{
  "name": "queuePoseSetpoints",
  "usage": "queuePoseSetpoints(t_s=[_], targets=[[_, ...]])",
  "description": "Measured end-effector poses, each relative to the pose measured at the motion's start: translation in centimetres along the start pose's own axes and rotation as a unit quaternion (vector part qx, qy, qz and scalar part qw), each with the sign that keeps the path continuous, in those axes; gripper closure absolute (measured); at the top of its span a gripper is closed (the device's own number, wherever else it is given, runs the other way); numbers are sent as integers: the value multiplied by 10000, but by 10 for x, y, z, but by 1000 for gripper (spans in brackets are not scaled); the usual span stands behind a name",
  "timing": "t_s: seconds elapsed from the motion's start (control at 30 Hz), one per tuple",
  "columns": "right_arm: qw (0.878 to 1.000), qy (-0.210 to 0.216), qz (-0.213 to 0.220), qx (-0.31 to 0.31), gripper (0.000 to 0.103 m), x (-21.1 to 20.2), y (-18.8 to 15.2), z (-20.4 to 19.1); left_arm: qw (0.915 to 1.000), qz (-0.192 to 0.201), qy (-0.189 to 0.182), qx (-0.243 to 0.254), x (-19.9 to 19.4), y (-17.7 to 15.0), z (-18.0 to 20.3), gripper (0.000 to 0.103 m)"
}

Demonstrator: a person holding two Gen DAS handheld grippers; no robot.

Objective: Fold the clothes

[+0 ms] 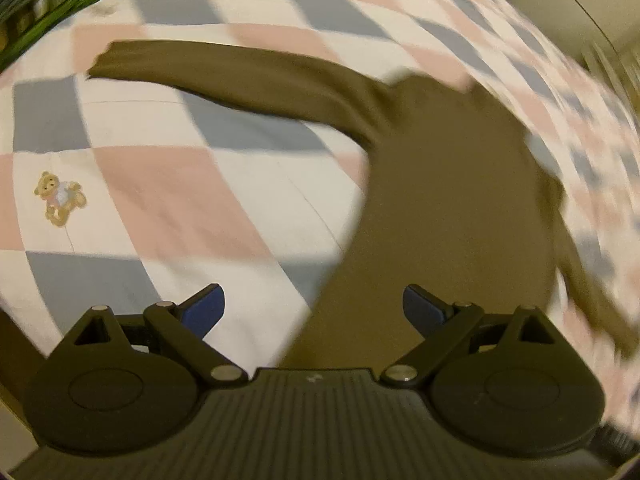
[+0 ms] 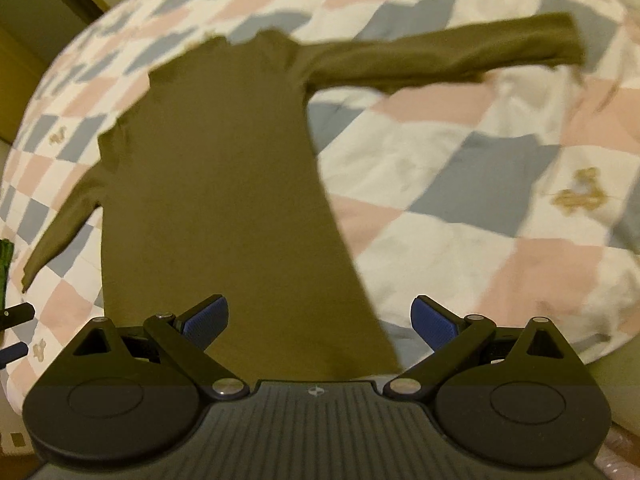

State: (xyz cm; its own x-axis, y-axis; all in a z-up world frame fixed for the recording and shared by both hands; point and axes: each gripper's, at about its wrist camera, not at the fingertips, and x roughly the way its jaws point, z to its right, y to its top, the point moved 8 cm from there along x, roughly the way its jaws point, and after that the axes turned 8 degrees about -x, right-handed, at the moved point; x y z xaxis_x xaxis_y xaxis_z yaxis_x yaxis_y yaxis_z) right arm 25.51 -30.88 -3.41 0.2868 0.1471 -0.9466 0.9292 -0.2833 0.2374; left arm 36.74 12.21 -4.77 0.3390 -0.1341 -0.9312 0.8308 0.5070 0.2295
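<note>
Olive top (image 2: pixel 224 168) flat on quilt (image 2: pixel 480 200)

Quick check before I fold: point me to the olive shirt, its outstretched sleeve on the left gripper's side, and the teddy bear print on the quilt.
olive shirt (image 2: pixel 224 184): right wrist view, middle of the body.
outstretched sleeve (image 1: pixel 224 70): left wrist view, mid-length of the sleeve.
teddy bear print (image 1: pixel 59 198): left wrist view, the bear's torso.

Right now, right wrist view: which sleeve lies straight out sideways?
The right-hand sleeve, stretched level from the shoulder; the left-hand sleeve slants down beside the body.
</note>
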Motion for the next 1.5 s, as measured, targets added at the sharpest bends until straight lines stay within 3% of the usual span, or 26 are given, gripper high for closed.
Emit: queuePoseSetpoints(t_s=[0.1, 0.23, 0.4, 0.53, 0.73, 0.77, 0.83, 0.87, 0.97, 1.0, 1.07, 1.13, 1.2, 1.23, 1.27, 1.3, 1.33, 1.5], targets=[[9995, 31, -299, -112, 3, 38, 20, -34, 9966, 225, -160, -781, 28, 47, -36, 10], [9988, 120, -393, -279, 3, 78, 47, -76, 9844, 402, -253, -1693, 64, 102, -83, 15], [9991, 354, -215, 6, 3, 121, 85, -107, 9752, 717, -256, -2080, 92, 158, -125, 22], [9985, 340, -259, 339, 3, 148, 106, -116, 9590, 985, -226, -2647, 105, 187, -164, 36], [9990, 132, -405, 165, 3, 165, 112, -121, 9364, 1340, -316, -3228, 120, 212, -194, 42], [9989, 113, -431, 154, 3, 167, 113, -121, 9345, 1390, -287, -3265, 122, 215, -195, 48], [9988, 71, -461, 118, 3, 169, 113, -120, 9335, 1420, -240, -3283, 126, 220, -192, 94], [9989, 56, -465, 98, 3, 170, 114, -120, 9352, 1437, -302, -3224, 125, 222, -186, 100], [9990, 53, -438, 17, 4, 171, 119, -117, 9556, 1778, -512, -2296, 101, 228, -140, 101], [9992, 51, -406, -14, 5, 170, 121, -115, 9646, 1861, -630, -1759, 90, 224, -109, 101], [9995, 43, -306, -55, 6, 167, 127, -111, 9736, 1997, -871, -680, 69, 214, -48, 101], [9998, 41, -220, 0, 6, 163, 131, -104, 9735, 1887, -1265, 245, 58, 183, 13, 100], [9997, 56, -143, 167, 6, 158, 135, -93, 9683, 1564, -1567, 1159, 60, 139, 69, 98], [9996, 62, -111, 248, 6, 155, 137, -87, 9667, 1293, -1685, 1429, 69, 115, 89, 89], [9995, 62, -81, 304, 6, 153, 138, -83, 9642, 1018, -1787, 1675, 79, 92, 107, 84], [9994, 72, -51, 343, 6, 150, 138, -78, 9661, 730, -1770, 1734, 92, 72, 115, 73], [9993, 95, -27, 371, 6, 148, 139, -75, 9672, 444, -1748, 1789, 104, 53, 123, 69], [9968, 502, 123, 602, 8, 145, 145, -73, 9714, -346, -1399, 1887, 134, 3, 114, 65]])
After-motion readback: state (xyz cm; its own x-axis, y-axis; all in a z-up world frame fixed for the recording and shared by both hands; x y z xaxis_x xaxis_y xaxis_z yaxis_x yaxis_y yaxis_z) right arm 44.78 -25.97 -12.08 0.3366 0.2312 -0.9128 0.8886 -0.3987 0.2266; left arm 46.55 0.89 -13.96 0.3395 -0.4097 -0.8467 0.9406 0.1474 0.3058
